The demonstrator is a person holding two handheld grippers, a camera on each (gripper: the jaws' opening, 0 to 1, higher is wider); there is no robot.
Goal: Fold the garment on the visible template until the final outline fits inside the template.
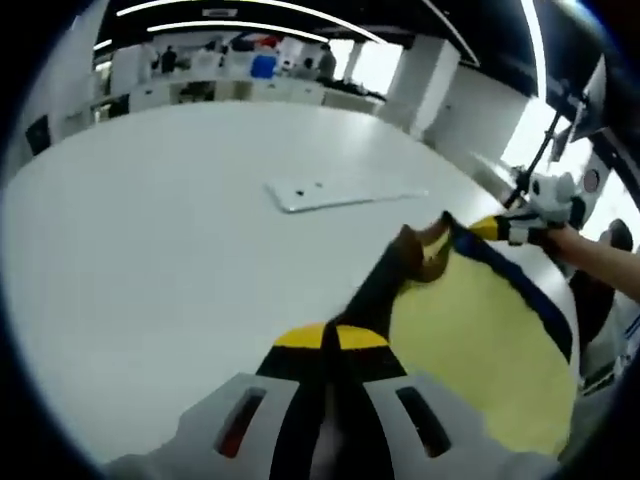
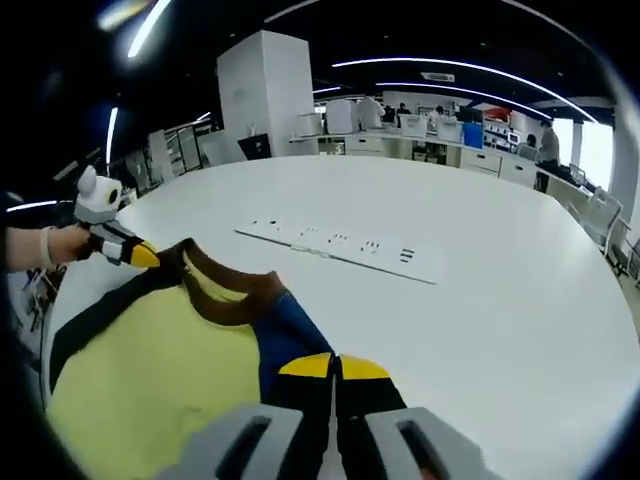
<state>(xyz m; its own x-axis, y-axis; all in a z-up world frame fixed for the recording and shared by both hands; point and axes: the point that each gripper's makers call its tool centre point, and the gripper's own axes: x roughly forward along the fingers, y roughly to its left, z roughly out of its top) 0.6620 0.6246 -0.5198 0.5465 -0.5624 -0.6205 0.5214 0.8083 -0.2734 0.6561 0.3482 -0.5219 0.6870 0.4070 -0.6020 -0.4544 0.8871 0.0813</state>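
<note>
- Nearest in the left gripper view, the left gripper (image 1: pixel 331 340) has its yellow-tipped jaws clamped on a dark edge of the soft yellow garment with navy shoulders and a brown collar (image 1: pixel 480 330).
- Just beyond, in the right gripper view, the right gripper (image 2: pixel 333 368) pinches the navy shoulder; the garment (image 2: pixel 160 360) hangs stretched between both.
- Farther off, a flat white rectangular panel (image 2: pixel 340 245) lies on the round white table (image 2: pixel 520 300); I judge this the lay-out step, and next the garment should be lowered flat.

A white table (image 2: pixel 480 330) carries a flat white power strip (image 2: pixel 340 248) — behind it stand shelves and a white pillar (image 2: pixel 265 95).
</note>
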